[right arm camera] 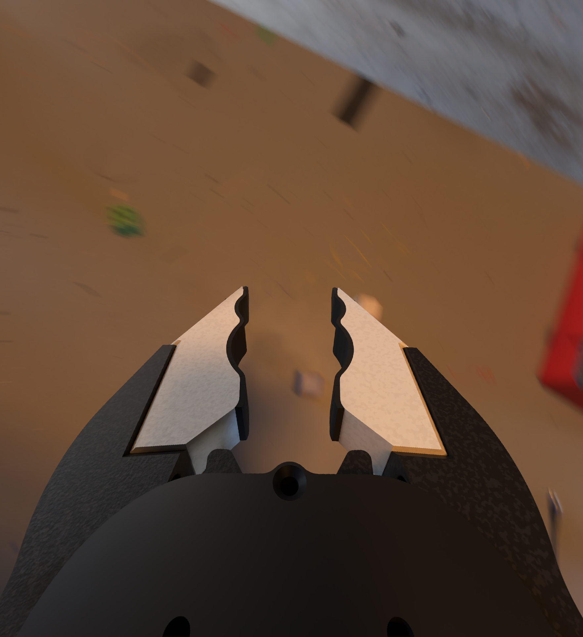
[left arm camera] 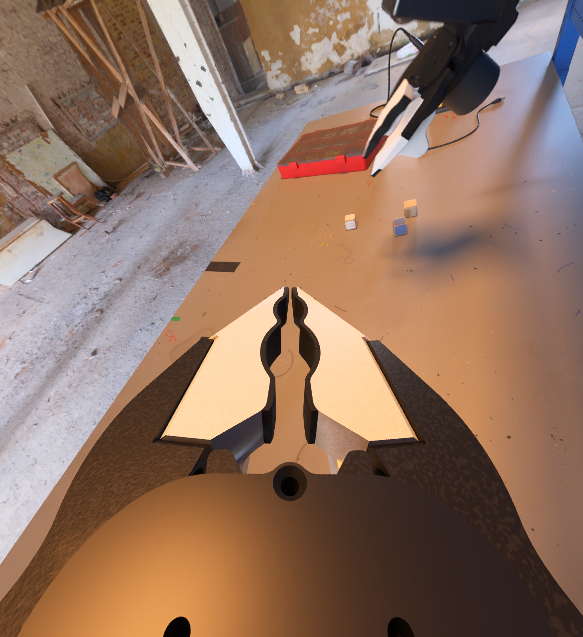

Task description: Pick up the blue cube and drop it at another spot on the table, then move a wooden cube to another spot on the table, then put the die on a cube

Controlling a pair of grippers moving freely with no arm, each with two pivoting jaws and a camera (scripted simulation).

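Behind the blue cube [left arm camera: 400,226] sits a red tray [left arm camera: 324,168] (left claw [left arm camera: 290,291] nearly closed, right claw [right arm camera: 290,291] gaping, both empty).

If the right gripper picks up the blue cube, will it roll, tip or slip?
The blue cube rests on a flat face on the table, so it probably will not roll. Its flat sides should suit the open right gripper. It looks small, so it is probably light; a push may slide it.

An old, broken-down building: the brick wall [left arm camera: 3,113] is crumbling, paint peels off, wooden beams [left arm camera: 138,100] lean, and the floor [left arm camera: 86,275] is dusty.
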